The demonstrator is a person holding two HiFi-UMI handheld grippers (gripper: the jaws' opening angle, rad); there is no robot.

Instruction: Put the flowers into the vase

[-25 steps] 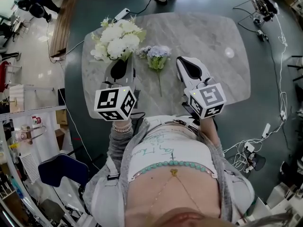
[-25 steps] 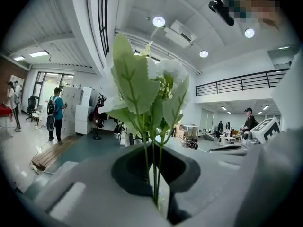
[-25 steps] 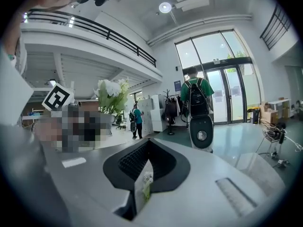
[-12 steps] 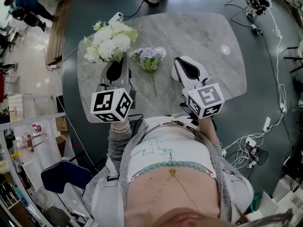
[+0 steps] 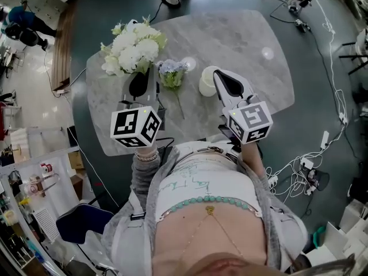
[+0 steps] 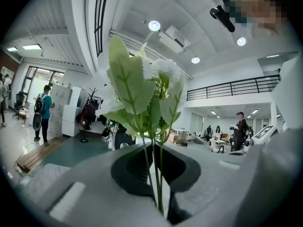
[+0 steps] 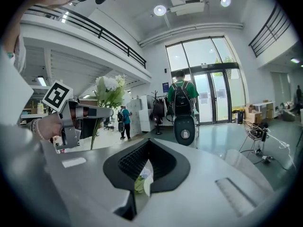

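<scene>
The white bouquet (image 5: 133, 48) stands upright; the blue sprig (image 5: 172, 72) lies flat between it and the upright white vase (image 5: 208, 80).

The worktop (image 5: 241, 36) is a pale grey, marble-patterned slab with rounded corners, standing on a dark teal floor (image 5: 322, 114). Two things rest directly on it, both left of its middle. A lilac flower sprig (image 5: 172, 73) lies flat, its head toward the far side and its thin stem running back toward the near edge. Just right of that head, close to it but apart, a small white vase (image 5: 207, 83) stands upright with its mouth up. A round glare spot (image 5: 267, 53) shows on the bare right half.
</scene>
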